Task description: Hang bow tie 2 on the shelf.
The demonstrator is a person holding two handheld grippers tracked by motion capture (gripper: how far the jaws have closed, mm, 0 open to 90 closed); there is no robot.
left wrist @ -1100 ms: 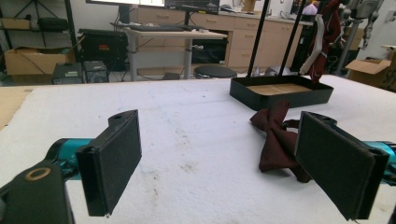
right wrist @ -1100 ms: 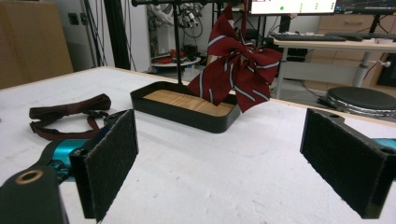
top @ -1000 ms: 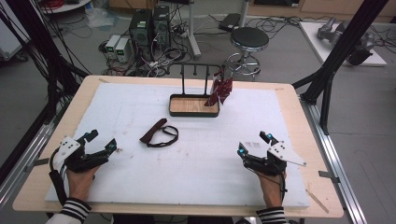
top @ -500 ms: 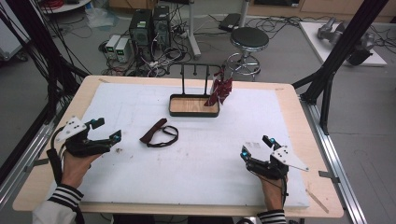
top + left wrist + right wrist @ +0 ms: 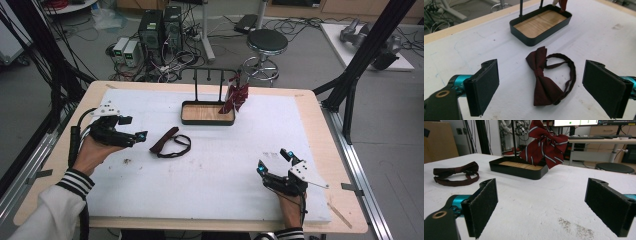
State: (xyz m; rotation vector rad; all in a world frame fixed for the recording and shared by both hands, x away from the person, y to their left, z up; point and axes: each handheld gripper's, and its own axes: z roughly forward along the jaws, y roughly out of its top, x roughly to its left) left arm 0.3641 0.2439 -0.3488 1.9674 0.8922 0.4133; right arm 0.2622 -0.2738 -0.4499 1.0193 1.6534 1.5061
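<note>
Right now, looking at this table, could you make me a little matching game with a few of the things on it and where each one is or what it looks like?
Things:
1. plain dark red bow tie
2. striped bow tie
3. black tray
4. left gripper

Descriptions:
A. hangs on the rack above one end of the tray
B. has a wooden floor
C. open, held just beside the tie on the table
D. lies flat on the white table cover with its strap looped

Pairs: 1-D, 2-A, 3-B, 4-C

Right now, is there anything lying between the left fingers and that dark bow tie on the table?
No. In the left gripper view, only bare white table cover separates the open left gripper from the bow tie.
</note>
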